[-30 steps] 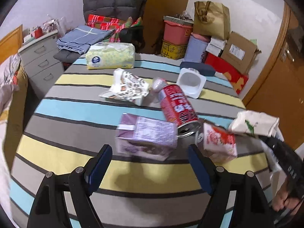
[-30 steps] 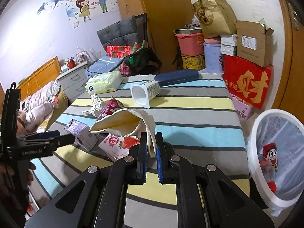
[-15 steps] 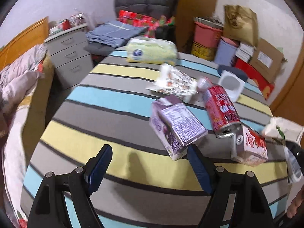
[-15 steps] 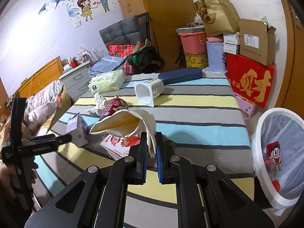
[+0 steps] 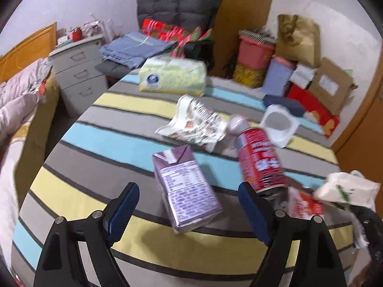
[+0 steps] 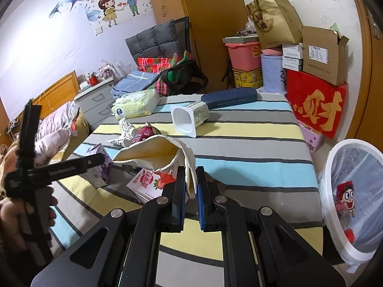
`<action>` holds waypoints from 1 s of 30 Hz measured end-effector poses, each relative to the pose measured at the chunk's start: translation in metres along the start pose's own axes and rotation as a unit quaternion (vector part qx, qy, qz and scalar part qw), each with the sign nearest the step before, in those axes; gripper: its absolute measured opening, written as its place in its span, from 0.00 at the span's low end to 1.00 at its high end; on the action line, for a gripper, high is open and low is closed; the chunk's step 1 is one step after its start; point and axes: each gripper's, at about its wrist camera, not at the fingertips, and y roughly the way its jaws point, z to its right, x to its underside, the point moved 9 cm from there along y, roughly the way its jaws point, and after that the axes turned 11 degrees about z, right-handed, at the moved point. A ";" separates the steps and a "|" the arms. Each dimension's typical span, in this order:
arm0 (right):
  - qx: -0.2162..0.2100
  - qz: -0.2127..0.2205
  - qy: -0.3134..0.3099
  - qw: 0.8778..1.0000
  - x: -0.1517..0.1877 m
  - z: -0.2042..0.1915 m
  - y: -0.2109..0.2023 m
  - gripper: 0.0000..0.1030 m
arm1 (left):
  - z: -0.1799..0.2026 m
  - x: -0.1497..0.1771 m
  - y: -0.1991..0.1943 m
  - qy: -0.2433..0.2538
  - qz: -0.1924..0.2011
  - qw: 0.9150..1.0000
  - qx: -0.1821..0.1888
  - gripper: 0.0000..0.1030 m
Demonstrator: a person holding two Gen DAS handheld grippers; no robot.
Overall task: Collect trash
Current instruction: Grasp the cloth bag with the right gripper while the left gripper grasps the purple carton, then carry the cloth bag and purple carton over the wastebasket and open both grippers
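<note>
Purple carton [image 5: 185,186] lies on the striped counter [image 5: 100,138], between the wide, just-widened fingers of the down-tilted left claw [image 5: 189,212], untouched. Right claw [image 6: 190,191] pinches a cloth bag [image 6: 153,153]; its contents are hidden.

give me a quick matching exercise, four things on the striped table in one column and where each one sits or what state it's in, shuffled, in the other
Things
1. purple drink carton
2. red metal can
3. white plastic cup
4. cream cloth bag

Places or states
A. pinched at its edge by the right gripper
B. lying on its side by the dark blue case
C. between the open fingers of the left gripper, not touched
D. lying beside the crumpled printed wrapper

Pairs: 1-C, 2-D, 3-B, 4-A
</note>
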 end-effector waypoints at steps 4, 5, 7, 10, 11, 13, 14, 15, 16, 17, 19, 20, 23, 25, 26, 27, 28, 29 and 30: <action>-0.002 0.000 0.001 1.000 0.000 0.000 -0.001 0.08 | 0.000 -0.001 0.007 -0.005 0.000 1.000 -0.004 0.72; -0.002 0.000 0.000 1.000 -0.001 0.000 -0.001 0.08 | 0.001 -0.003 0.007 -0.001 0.005 1.000 -0.004 0.70; -0.002 0.000 0.000 1.000 -0.001 0.000 -0.001 0.08 | 0.001 -0.002 0.011 0.011 -0.002 1.000 -0.009 0.61; -0.002 0.000 0.002 1.000 -0.001 0.000 -0.001 0.08 | 0.001 0.001 0.015 0.005 -0.017 1.000 0.001 0.49; -0.002 0.000 0.003 1.000 -0.001 0.001 -0.001 0.08 | 0.001 0.002 0.014 0.007 -0.014 1.000 -0.001 0.48; -0.002 0.001 0.003 1.000 -0.002 0.001 -0.002 0.08 | 0.002 0.004 0.016 0.002 -0.021 1.000 0.007 0.36; -0.002 0.002 0.004 1.000 -0.003 0.001 -0.003 0.08 | 0.003 0.005 0.016 -0.002 -0.024 1.000 0.013 0.37; -0.002 0.002 0.004 1.000 -0.003 0.001 -0.002 0.08 | 0.003 0.005 0.016 -0.003 -0.024 1.000 0.012 0.37; -0.002 0.002 0.004 1.000 -0.003 0.001 -0.002 0.08 | 0.003 0.004 0.014 0.002 -0.019 1.000 0.007 0.37; -0.003 0.002 0.006 1.000 -0.003 0.002 -0.002 0.08 | 0.005 0.003 0.010 0.014 -0.010 1.000 0.002 0.37; -0.003 0.004 0.009 1.000 -0.003 0.003 -0.004 0.08 | 0.009 0.002 0.004 0.022 -0.004 1.000 0.008 0.37; -0.002 0.005 0.010 1.000 -0.004 0.004 -0.004 0.08 | 0.012 0.002 0.000 0.015 -0.005 1.000 0.021 0.37; -0.002 0.009 0.015 1.000 -0.006 0.006 -0.006 0.08 | 0.019 -0.002 -0.012 0.023 0.007 0.999 0.023 0.37; 0.000 0.013 0.015 1.000 -0.007 0.008 -0.008 0.08 | 0.027 -0.004 -0.022 0.024 0.015 0.999 0.036 0.37; 0.001 0.015 0.016 1.000 -0.008 0.009 -0.010 0.08 | 0.030 -0.005 -0.026 0.024 0.017 0.999 0.041 0.37; 0.000 0.018 0.018 1.000 -0.009 0.010 -0.012 0.08 | 0.033 -0.007 -0.031 0.026 0.021 0.998 0.044 0.37; 0.002 0.021 0.019 1.000 -0.010 0.012 -0.014 0.08 | 0.040 -0.008 -0.037 0.030 0.026 0.998 0.050 0.37; 0.003 0.023 0.020 1.000 -0.011 0.013 -0.015 0.08 | 0.045 -0.009 -0.041 0.034 0.028 0.997 0.057 0.37; 0.004 0.026 0.022 0.999 -0.013 0.015 -0.018 0.08 | 0.050 -0.009 -0.045 0.038 0.031 0.997 0.062 0.37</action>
